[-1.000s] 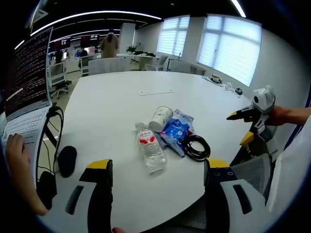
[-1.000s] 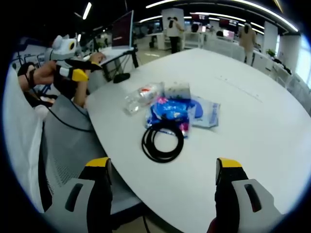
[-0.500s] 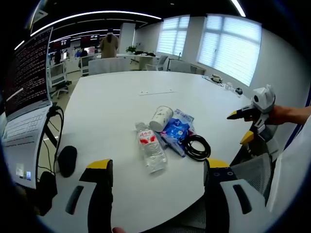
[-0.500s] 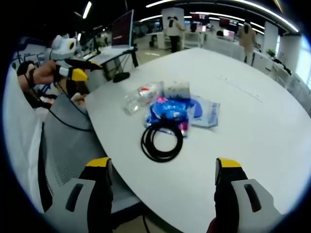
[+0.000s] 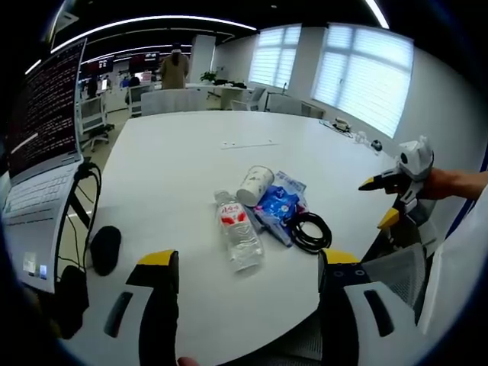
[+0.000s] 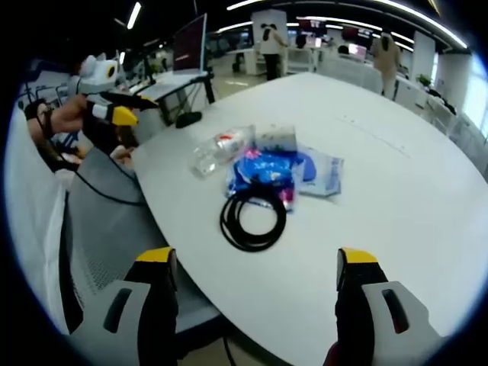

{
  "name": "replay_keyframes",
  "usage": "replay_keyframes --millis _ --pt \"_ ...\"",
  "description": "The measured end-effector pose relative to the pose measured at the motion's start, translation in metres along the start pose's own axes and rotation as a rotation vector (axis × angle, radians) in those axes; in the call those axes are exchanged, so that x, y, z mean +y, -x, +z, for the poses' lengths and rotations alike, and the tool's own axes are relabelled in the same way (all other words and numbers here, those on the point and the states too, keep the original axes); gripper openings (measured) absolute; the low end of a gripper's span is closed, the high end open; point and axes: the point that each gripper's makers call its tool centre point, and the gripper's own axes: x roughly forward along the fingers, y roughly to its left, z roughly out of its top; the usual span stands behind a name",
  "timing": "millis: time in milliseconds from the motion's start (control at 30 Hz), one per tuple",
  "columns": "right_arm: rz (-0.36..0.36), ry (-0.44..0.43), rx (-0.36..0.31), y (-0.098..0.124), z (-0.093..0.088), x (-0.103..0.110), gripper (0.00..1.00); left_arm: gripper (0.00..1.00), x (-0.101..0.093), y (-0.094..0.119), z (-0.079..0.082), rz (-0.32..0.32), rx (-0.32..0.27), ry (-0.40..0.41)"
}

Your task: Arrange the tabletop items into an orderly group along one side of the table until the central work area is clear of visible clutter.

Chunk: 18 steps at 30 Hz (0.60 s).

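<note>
Left gripper view: bottle [image 5: 237, 235], cup [image 5: 253, 185], packets [image 5: 276, 206], cable [image 5: 308, 231] still mid-counter [image 5: 175, 160]; both tongs [image 5: 245, 293] [image 6: 250, 286] wide open, empty

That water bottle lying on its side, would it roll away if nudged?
Probably. The water bottle lies flat on the smooth white table and is round, so a sideways push would likely roll it. It looks clear and nearly empty, so probably light and easily squashed.
</note>
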Motion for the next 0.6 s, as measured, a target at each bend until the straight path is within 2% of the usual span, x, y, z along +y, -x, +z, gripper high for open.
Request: replay_keyframes --millis 600 --pt "0.006 -0.018 0.003 -0.0041 -0.0052 0.0036 0.85 0.75 -0.0014 -0.0027 -0.0053 -0.011 0.02 -0.013"
